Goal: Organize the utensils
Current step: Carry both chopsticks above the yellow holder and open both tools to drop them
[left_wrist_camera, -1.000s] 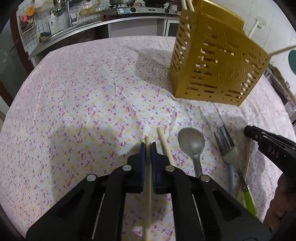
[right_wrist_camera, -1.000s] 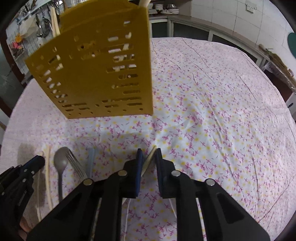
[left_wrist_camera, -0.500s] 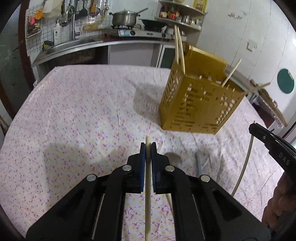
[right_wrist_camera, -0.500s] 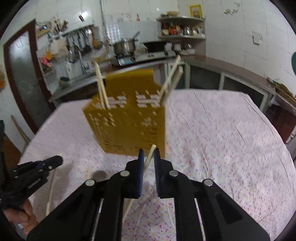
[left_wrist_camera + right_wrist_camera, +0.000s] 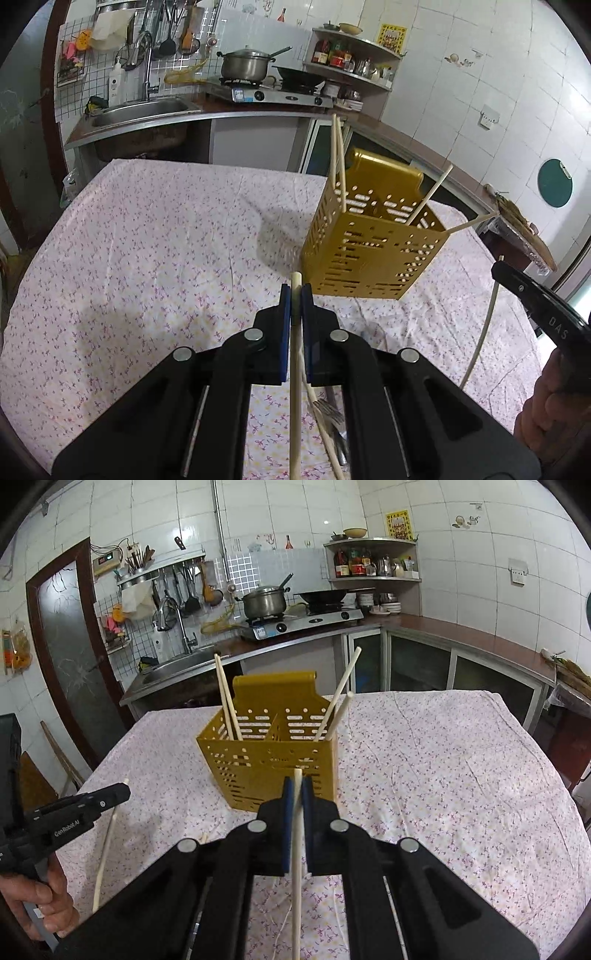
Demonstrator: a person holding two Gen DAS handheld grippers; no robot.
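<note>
My left fingers (image 5: 295,295) were pinching 1 pale wooden chopstick (image 5: 294,387), its blunt tip poking out just past the blue pads and its shaft running back beneath the black body of the tool. My right fingers (image 5: 296,788) were pressed onto a second pale wooden chopstick (image 5: 296,849) in the same way, tip up between the pads, the rest hanging down toward the cloth. Both sticks were clear of the worktop with its white cloth printed with small pink flowers (image 5: 147,240). Ahead of both fingers stood the mustard-yellow slotted plastic utensil holder (image 5: 275,764), upright on the cloth, with a raised back tab and a divider splitting it into 2 compartments. In the right wrist view 2 chopsticks leaned in its left compartment (image 5: 225,698) and 2 more in its right compartment (image 5: 340,701), all 4 sticking out above the rim. From the left wrist view my right tool showed at the right edge with its stick dangling (image 5: 480,339), and from the right wrist view my left hand (image 5: 44,897) gripped the other tool at the left edge. Under my left fingers, low in the frame, lay a metal fork (image 5: 328,413) and another pale chopstick (image 5: 321,417) on the cloth; whether they touched I could not tell. Behind the worktop ran a kitchen counter with a steel sink (image 5: 140,110) and a steel pot on a gas stove (image 5: 243,66).
</note>
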